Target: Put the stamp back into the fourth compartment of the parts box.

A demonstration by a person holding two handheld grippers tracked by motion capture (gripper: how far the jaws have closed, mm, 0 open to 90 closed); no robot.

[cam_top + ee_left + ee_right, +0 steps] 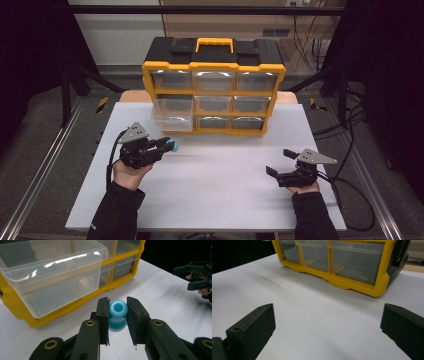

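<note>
A light blue spool-shaped piece [117, 315] with a hole through it sits between the pads of my left gripper [117, 307], which is shut on it. In the high view the left gripper [169, 145] holds that blue piece [174, 146] just above the white table, in front of a clear drawer [172, 114] pulled out of the yellow and black organiser [214, 90]. The same open drawer [53, 277] looks empty in the left gripper view. My right gripper [281, 162] rests at the right with its jaws wide apart and nothing between them.
The white tabletop [220, 185] stretches between both hands. The organiser's other clear drawers [329, 257] are pushed in. Black cables [350, 195] trail off the right edge, and metal rails [45, 160] run along the table's sides.
</note>
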